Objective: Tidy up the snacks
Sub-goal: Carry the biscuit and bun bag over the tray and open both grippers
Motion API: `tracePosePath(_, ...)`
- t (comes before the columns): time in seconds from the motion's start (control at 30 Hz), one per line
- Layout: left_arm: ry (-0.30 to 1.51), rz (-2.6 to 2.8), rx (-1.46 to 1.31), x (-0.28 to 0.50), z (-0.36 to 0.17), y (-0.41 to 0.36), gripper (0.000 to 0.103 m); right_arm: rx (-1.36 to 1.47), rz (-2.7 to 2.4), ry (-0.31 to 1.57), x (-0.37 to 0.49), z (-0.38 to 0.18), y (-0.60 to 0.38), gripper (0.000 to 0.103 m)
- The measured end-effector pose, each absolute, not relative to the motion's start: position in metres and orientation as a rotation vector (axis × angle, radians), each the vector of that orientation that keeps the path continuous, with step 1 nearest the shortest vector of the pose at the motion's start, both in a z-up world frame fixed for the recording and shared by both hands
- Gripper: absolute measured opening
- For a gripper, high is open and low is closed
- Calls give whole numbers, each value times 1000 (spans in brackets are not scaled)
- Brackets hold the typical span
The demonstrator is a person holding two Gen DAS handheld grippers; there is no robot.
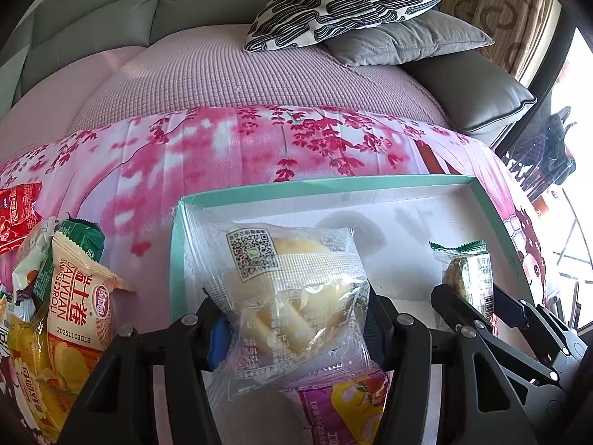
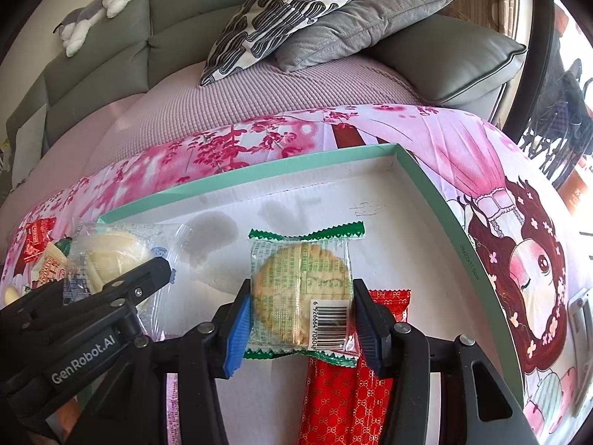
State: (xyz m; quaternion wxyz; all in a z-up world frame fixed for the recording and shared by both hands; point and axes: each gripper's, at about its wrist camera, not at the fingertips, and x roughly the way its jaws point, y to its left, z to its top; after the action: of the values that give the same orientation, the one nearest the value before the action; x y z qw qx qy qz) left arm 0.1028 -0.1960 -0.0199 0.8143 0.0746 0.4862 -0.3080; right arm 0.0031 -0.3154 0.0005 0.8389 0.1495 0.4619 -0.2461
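My left gripper is shut on a clear-wrapped yellow cake packet and holds it over the left part of a shallow green-rimmed white box. My right gripper is shut on a green-edged biscuit packet over the same box. The cake packet also shows at the left of the right wrist view. The biscuit packet shows at the right of the left wrist view. A red packet and a purple packet lie in the box below the grippers.
A pile of loose snack packets lies left of the box on the pink floral cloth. A red packet lies further left. Behind is a grey sofa with a patterned cushion and a grey cushion.
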Motion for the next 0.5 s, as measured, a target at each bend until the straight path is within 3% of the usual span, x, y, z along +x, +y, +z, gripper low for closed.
tracePosePath(0.33,1041,-631,149,105,-15,-191,67,331,-528,985,1,2,-318,67)
tracePosePath(0.5,1031,-672,107,103,-2,-191,78,326,-528,980,-1,11,-318,74)
